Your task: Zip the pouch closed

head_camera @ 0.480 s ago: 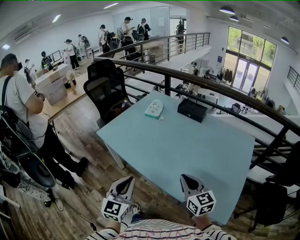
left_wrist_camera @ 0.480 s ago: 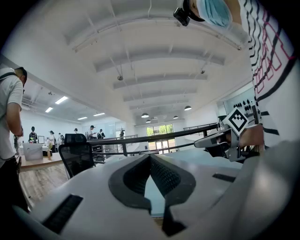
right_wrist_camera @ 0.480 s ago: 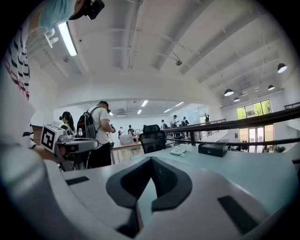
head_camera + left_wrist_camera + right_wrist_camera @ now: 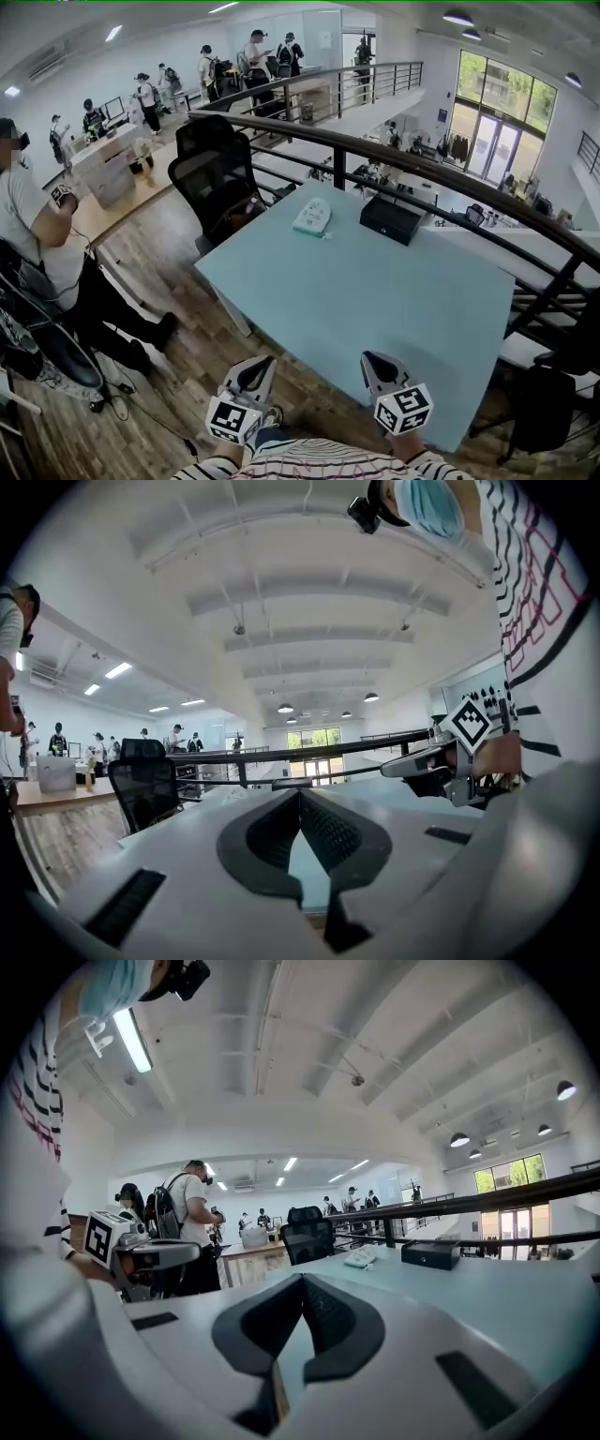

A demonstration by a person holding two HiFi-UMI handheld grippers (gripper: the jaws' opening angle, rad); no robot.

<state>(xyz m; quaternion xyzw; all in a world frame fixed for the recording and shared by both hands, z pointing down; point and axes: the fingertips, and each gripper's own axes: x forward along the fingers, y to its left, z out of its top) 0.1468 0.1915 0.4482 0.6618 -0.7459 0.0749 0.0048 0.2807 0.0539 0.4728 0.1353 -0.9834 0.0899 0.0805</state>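
At the table's [image 4: 375, 291] near edge: left gripper [image 4: 256, 363] and right gripper [image 4: 374, 358] clenched, empty; pouch [image 4: 311, 217] far side, near black box [image 4: 388, 218].

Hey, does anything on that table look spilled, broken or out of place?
Nothing stands out. The pouch and black box lie flat near the far edge of the table; nothing visibly spilled or damaged.

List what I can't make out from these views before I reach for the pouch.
- The pouch: too small in the head view to tell whether it is open or closed, or where the slider sits.
- Right gripper view: the pouch is tiny and seen edge-on, its top out of sight.
- The black box: too small in every view to tell what it is.
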